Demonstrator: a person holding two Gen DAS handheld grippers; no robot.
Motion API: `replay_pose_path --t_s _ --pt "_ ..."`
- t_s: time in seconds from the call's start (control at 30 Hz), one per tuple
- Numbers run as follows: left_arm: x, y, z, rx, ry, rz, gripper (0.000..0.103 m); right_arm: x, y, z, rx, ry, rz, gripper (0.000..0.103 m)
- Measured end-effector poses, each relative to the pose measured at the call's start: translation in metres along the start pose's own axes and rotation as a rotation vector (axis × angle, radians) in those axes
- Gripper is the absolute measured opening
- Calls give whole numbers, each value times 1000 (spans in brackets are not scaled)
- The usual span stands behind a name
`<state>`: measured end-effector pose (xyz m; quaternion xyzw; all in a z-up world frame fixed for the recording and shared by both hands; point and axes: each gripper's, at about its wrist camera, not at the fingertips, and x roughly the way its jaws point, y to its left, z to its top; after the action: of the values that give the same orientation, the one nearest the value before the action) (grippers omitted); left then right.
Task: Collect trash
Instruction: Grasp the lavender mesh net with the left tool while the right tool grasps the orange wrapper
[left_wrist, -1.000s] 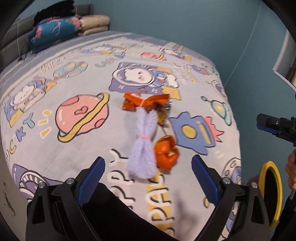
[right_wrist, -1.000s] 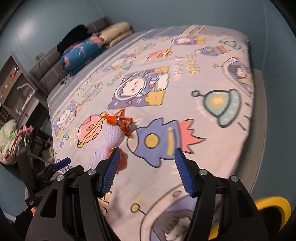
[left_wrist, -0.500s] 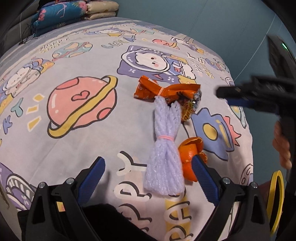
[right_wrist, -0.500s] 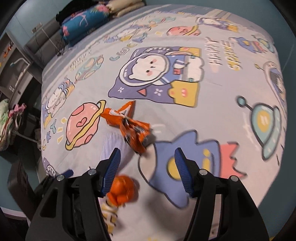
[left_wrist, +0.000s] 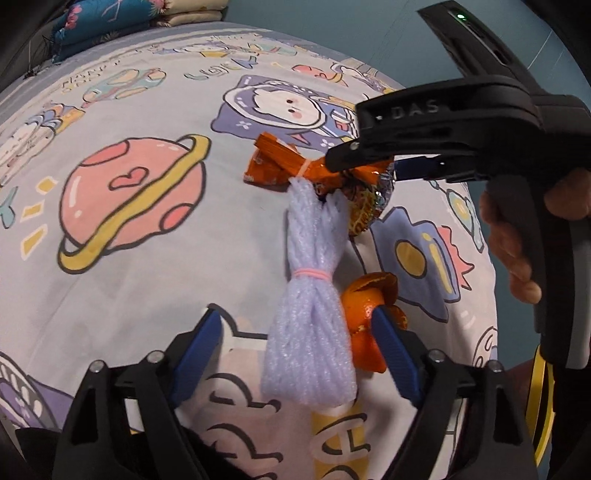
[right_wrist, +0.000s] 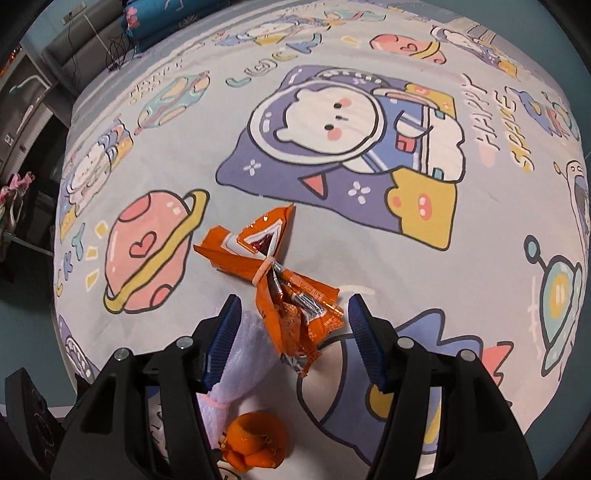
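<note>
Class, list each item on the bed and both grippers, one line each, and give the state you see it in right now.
Orange snack wrapper: crumpled, tied with a rubber band, lying on the bedsheet.
White foam bundle: banded in the middle, lying flat.
Orange peel: torn, curled, beside the bundle.
Right gripper: open, jaws either side of the wrapper, not pressing.
Left gripper: open, jaws just been closing around the bundle's near end.

Three pieces of trash lying close together on the bed

On the bedsheet (left_wrist: 140, 280), a foam bundle (left_wrist: 314, 306) is laid lengthwise, its far end touching the snack wrapper (right_wrist: 284, 291). The peel (left_wrist: 369, 310) lies just right of the bundle's near half, apparently touching it. Folded bedding (left_wrist: 110, 22) is stacked at the bed's far end.
</note>
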<state>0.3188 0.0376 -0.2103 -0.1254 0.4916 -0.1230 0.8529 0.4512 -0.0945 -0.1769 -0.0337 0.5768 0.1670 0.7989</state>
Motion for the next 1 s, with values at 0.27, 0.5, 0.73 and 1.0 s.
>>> replay_pose_path --t_s 0.27,0.5,0.73,1.0 --pt "9 2 1 -17 31 -30 48 20 -5 -2 31 42 8 48" --pt "6 -19 -5 55 38 -47 48 24 -7 -1 71 46 20 39" --pt "17 -41 -6 95 66 -38 50 25 -5 -3 68 47 25 32" --pt "18 -59 -13 138 37 -9 31 17 -4 -4 55 31 35 5"
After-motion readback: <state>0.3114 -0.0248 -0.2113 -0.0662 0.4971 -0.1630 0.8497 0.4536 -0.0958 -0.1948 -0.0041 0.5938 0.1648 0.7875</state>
